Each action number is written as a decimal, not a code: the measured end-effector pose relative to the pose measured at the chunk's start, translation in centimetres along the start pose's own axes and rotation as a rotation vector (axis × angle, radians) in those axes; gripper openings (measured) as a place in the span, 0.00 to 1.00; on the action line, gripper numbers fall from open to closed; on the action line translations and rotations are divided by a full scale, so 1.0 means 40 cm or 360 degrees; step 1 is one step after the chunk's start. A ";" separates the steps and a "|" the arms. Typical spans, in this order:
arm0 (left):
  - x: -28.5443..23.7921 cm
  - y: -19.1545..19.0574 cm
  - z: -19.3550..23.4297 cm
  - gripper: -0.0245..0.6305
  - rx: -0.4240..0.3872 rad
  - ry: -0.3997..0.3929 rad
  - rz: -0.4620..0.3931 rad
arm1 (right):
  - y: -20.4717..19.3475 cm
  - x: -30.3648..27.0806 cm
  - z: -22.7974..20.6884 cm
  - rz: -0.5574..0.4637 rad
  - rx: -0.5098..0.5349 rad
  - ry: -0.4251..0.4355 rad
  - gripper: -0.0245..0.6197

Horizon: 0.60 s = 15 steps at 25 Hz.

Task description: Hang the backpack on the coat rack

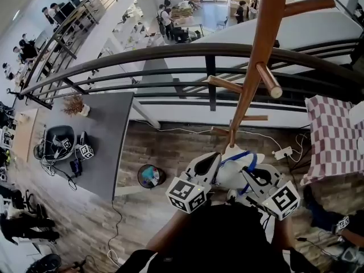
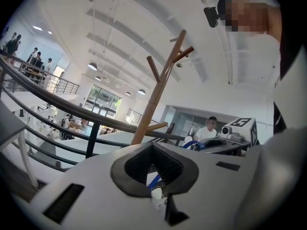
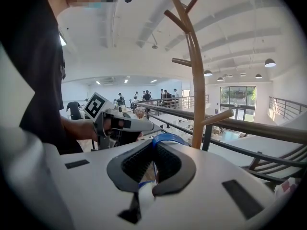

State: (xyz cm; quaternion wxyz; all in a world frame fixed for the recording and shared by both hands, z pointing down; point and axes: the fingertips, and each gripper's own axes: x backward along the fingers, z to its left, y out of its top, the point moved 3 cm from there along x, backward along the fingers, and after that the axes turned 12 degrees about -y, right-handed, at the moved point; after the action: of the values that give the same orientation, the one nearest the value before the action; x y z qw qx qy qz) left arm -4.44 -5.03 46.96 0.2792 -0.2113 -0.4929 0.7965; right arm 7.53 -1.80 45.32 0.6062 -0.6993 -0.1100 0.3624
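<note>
Backpack, white with a blue strap, is held above the wooden floor at the foot of the coat rack. Its strap end is toward the pole, and its long axis cannot be told from above. The left hand-held gripper and the right hand-held gripper each pinch the strap, side by side, jaws aimed at the rack.

The place is a large open-plan office, viewed from a mezzanine level. A dark metal railing is fitted along the mezzanine edge. Beyond it, a lower floor with desks and several people is seen. A grey table and a power strip are placed on plank flooring. Round ceiling lamps and tall windows are fitted.
</note>
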 end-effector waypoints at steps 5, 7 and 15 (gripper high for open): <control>0.007 0.004 0.023 0.05 0.0011 -0.0024 0.0005 | -0.001 -0.034 0.010 0.0017 0.0002 -0.0016 0.07; 0.012 0.006 0.030 0.05 0.0010 -0.0033 0.0014 | 0.000 -0.045 0.012 0.0019 -0.0014 -0.0028 0.07; 0.028 0.021 0.067 0.05 0.0016 -0.0045 0.0011 | 0.015 -0.100 0.022 0.0026 -0.0029 -0.0040 0.07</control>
State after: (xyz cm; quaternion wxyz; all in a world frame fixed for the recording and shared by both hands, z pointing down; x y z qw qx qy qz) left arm -7.12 -6.41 47.29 0.2704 -0.2004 -0.4920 0.8029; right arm 3.94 -3.65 46.25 0.5954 -0.7011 -0.1151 0.3752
